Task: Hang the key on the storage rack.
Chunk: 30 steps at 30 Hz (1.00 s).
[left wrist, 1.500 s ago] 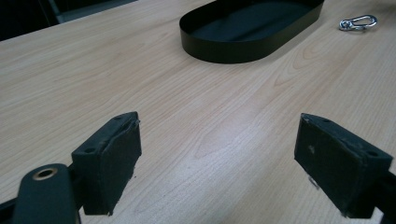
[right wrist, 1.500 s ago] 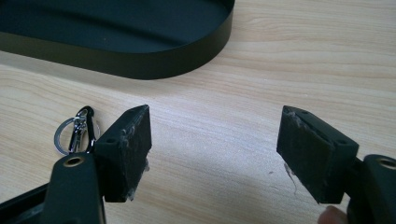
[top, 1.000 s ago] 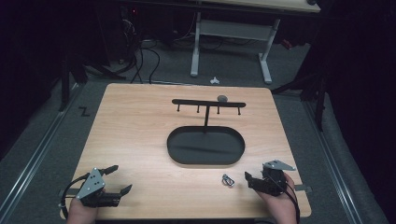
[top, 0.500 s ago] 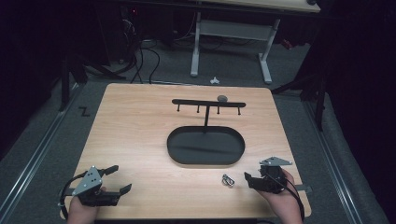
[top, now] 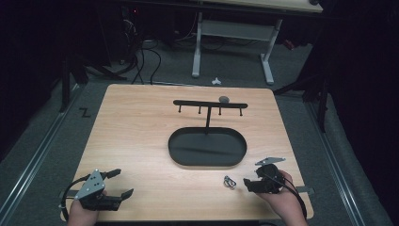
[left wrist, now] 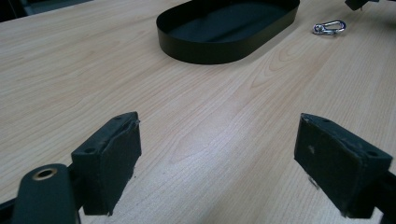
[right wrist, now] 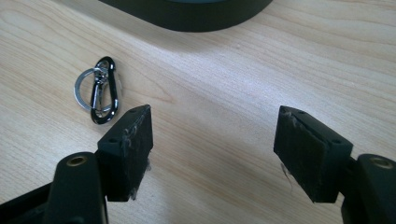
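A small black carabiner with a silver key ring lies flat on the wooden table, just in front of a black oval tray. My right gripper is open low over the table, with the carabiner just left of its left jaw and outside the gap. At the near left corner my left gripper is open over bare wood, holding nothing.
From the tray's back rim rises a black T-shaped rack with several hooks. A small grey object sits by its bar. The right gripper's tip shows in the left gripper view. A desk frame stands on the floor beyond.
My right gripper has shifted slightly left toward the carabiner and tilted a little. The left gripper and the carabiner have stayed put.
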Available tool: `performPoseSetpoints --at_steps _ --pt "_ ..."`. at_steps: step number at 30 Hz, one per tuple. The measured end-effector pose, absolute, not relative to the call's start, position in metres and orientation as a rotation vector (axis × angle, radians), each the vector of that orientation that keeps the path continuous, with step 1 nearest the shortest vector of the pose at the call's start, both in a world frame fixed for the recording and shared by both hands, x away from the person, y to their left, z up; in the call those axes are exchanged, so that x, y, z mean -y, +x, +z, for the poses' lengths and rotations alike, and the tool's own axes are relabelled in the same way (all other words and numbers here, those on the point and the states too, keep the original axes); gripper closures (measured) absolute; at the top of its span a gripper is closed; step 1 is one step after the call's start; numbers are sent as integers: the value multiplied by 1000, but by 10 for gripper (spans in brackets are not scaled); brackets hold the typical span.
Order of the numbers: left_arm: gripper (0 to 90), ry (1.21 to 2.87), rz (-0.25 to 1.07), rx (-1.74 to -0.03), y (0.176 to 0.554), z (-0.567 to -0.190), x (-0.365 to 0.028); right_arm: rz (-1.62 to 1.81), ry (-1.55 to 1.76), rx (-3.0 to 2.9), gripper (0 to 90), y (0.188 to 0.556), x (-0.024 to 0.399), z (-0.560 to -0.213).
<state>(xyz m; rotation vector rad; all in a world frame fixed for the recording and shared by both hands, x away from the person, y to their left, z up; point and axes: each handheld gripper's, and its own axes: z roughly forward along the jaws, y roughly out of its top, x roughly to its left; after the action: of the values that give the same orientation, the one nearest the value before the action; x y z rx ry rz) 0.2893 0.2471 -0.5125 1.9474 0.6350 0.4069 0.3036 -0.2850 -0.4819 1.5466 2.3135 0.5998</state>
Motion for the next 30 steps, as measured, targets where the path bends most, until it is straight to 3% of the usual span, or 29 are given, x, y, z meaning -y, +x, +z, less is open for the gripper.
performPoseSetpoints --at_steps 10,30 --pt "153 1955 398 -643 289 -514 -248 483 1565 -2404 218 314 282 -475" --pt "153 1963 395 -633 290 -515 -245 318 1503 -2528 201 323 263 -468"
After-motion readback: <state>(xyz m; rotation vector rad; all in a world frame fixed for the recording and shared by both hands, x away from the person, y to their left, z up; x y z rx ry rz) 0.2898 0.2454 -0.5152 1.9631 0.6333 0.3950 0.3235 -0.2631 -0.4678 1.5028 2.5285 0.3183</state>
